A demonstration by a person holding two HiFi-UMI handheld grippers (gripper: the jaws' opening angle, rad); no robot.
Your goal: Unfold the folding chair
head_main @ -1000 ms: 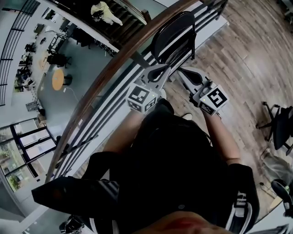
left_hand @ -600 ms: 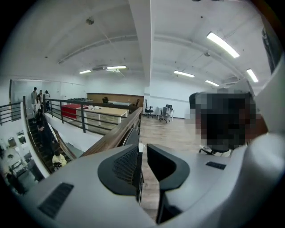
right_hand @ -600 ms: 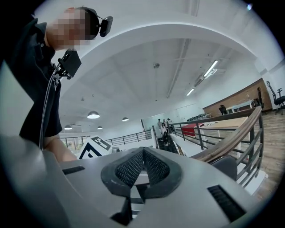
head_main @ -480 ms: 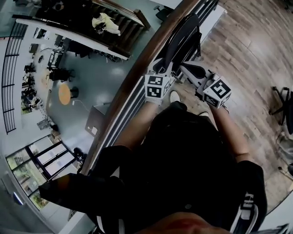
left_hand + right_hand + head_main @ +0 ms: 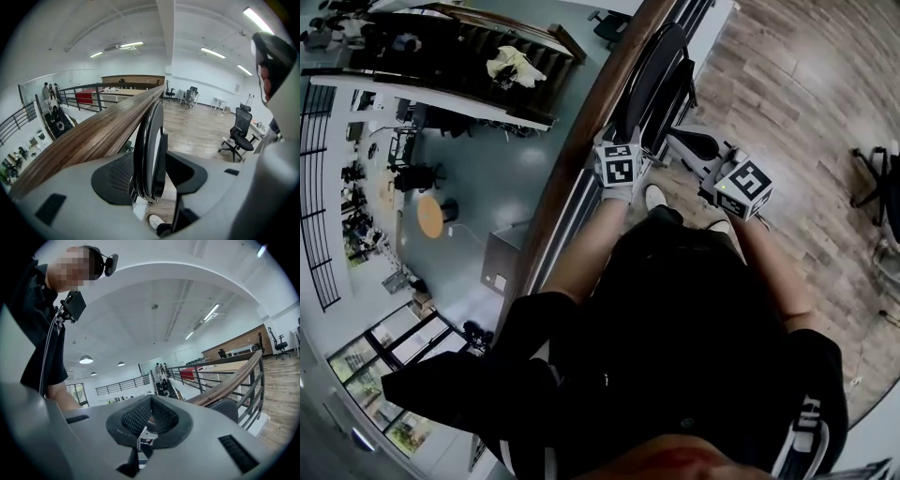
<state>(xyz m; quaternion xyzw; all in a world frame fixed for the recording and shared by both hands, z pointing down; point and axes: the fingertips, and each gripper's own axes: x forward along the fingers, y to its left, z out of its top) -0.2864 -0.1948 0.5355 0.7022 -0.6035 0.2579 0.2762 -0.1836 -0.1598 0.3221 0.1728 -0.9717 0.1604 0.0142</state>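
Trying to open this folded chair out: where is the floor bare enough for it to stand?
Bare wood floor lies right of the folded chair, reaching to the office chair at the right edge. It is tight along the railing, where the folded chair stands, and around the person's shoes.

wood-plank floor (image 5: 797, 94), folded black chair (image 5: 656, 80) standing, office chair (image 5: 881, 183)
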